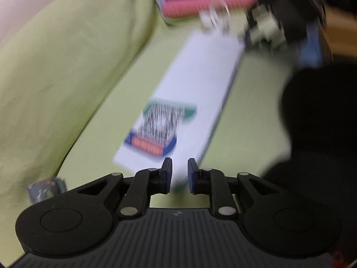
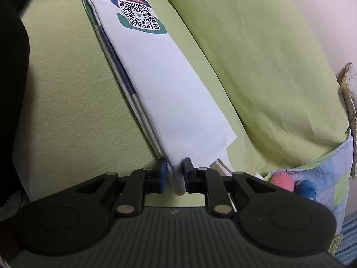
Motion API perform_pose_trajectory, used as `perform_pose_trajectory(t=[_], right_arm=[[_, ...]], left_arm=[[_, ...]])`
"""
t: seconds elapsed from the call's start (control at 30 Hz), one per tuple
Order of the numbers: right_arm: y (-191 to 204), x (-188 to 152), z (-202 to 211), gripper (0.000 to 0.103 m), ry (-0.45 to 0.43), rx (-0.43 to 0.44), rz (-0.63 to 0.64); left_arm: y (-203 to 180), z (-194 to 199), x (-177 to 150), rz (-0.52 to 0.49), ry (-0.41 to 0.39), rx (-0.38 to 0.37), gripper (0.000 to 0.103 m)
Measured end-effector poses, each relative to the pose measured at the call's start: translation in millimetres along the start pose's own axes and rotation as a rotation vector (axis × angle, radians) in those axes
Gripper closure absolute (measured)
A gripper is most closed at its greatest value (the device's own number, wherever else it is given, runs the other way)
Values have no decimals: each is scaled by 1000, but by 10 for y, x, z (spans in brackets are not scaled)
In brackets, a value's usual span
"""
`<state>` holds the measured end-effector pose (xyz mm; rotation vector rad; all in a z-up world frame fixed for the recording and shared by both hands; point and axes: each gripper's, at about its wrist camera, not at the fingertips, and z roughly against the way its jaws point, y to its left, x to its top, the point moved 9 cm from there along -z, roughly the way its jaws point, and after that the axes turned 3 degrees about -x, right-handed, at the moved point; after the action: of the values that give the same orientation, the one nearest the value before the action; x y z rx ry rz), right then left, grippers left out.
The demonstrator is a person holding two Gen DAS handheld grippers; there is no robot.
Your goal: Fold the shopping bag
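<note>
The white shopping bag lies folded into a long narrow strip on the green sofa seat, with a QR-code print near one end. My left gripper hovers just over the printed end; its jaws stand apart and the pads do not press the cloth. In the right wrist view the same bag runs away from me. My right gripper is shut on the plain near end, with the folded layers pinched between the pads. That right gripper shows blurred at the bag's far end in the left wrist view.
The green back cushion runs close along one long side of the bag. A patterned cloth with pink and blue shapes lies past the plain end. A person's dark clothing borders the seat on the other side.
</note>
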<state>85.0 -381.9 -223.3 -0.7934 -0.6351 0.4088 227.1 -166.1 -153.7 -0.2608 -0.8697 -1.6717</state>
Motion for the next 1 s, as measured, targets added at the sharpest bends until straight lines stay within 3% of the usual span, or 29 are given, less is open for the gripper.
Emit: perform_pose_trajectory(t=[0.07,0.17,0.23,0.27,0.3,0.4,0.57,0.63,0.73,0.87,1.0], right_arm=[[6,7,-2,88,2,-3,1],[3,9,-5,87,10,1,-4],[-22,24,3,80,18,12,-14],[-55,23,20,71,27,18,-34],[-94,18,41,69,39,24,-59],[-318,48,173,72,46,20,-203],[-666,451,343,72,-132,163,-611],[-552,581,179,72,-151,214,-653],[-285,508,-219,78,-55,251,-696],[-304,306,-353,78,-57,271,-898],[-299,352,-376,77,-43,246,-866]], left_arm=[[64,-349,170,65,-13,22,81],[-71,-994,443,139,73,3,84],[-147,-1178,354,147,101,7,98],[-156,-1182,369,149,84,19,103],[-160,-1197,382,157,84,18,103],[-147,-1260,406,173,83,19,103],[-213,-1104,380,131,85,45,103],[-212,-984,323,130,85,64,103],[-136,-879,149,170,83,138,103],[126,-693,-268,368,52,209,103],[193,-705,-223,376,83,228,103]])
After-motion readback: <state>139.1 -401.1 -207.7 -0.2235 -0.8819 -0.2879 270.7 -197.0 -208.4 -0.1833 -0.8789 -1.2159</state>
